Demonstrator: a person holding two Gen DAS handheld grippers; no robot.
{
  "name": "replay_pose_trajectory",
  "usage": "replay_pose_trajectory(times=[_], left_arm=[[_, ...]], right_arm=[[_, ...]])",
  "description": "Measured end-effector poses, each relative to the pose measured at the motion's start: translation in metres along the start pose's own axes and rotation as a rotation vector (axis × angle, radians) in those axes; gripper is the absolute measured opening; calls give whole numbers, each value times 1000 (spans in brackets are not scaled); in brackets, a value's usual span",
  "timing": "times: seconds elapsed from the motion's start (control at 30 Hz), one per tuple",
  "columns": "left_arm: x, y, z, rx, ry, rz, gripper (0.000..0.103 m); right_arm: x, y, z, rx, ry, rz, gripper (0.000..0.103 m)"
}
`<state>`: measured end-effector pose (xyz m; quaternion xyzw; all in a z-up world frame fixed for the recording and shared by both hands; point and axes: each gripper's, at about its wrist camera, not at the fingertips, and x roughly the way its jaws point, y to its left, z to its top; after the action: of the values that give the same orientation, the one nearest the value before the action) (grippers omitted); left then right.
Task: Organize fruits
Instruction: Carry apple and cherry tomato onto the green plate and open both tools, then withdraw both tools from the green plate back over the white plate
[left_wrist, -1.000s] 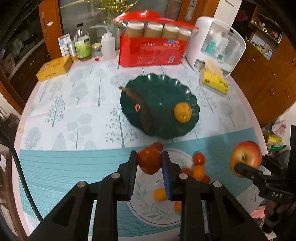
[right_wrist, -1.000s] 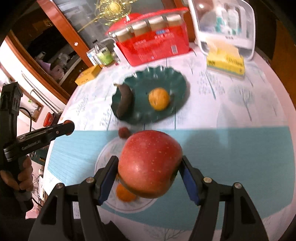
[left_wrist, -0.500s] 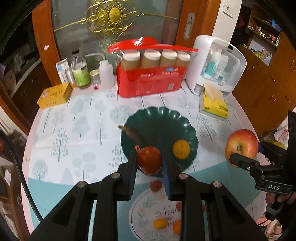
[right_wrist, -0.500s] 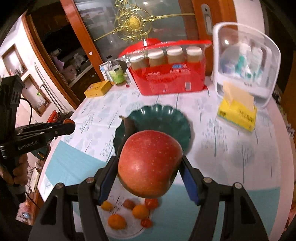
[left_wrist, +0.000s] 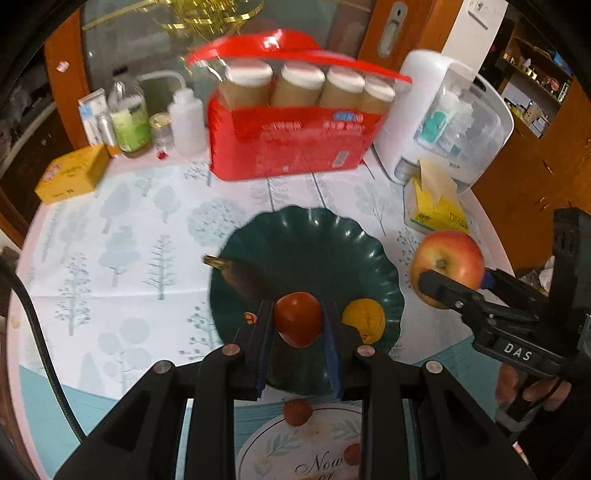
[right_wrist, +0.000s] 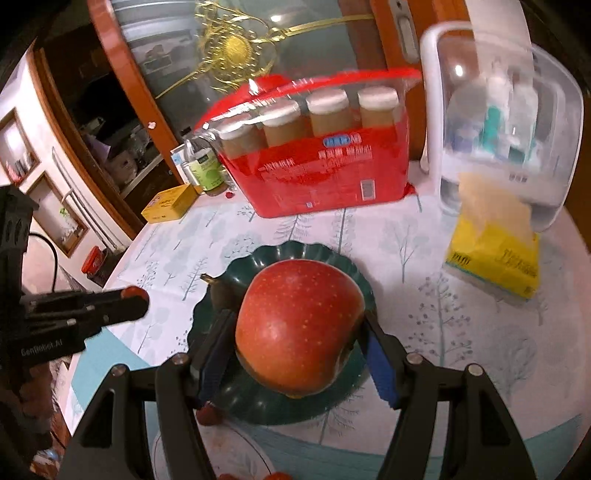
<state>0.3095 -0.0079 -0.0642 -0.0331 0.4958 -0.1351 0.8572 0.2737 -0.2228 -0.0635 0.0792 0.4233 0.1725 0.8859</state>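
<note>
My left gripper (left_wrist: 298, 325) is shut on a small red tomato (left_wrist: 297, 318) and holds it above the near part of the dark green scalloped plate (left_wrist: 306, 240). The plate holds a dark overripe banana (left_wrist: 243, 275) and an orange (left_wrist: 364, 320). My right gripper (right_wrist: 295, 336) is shut on a large red apple (right_wrist: 299, 326) above the same plate (right_wrist: 295, 254); it also shows in the left wrist view (left_wrist: 447, 267), right of the plate. A white plate (left_wrist: 295, 450) with small tomatoes and oranges lies at the near edge.
At the back of the round table stand a red pack of jars (left_wrist: 291, 136), bottles (left_wrist: 129, 114), a yellow box (left_wrist: 72, 173), a white storage case (left_wrist: 454, 114) and a yellow tissue pack (left_wrist: 436, 206). A loose small red fruit (left_wrist: 297, 411) lies between the plates.
Both grippers have moved forward from over the white plate to over the green plate, each still holding its fruit.
</note>
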Motion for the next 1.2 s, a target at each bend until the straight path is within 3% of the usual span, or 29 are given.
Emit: replay_pose_trajectory(times=[0.37,0.8,0.87,1.0,1.2], left_arm=[[79,-10,-11,0,118,-71,24],[112,-3,-21,-38,182,-71,25],[113,-3,-21,-42,183,-70,28],[107,-2,-19,-47,168,-64,49],[85,3,-18,-72,139,-44,51]], right_arm=[[59,-30,-14,150,74,34,67],[75,-42,-22,233,90,44,68],[77,-44,-24,249,97,43,69],[77,-49,-26,278,114,26,69],[59,-43,-27,282,89,35,69]])
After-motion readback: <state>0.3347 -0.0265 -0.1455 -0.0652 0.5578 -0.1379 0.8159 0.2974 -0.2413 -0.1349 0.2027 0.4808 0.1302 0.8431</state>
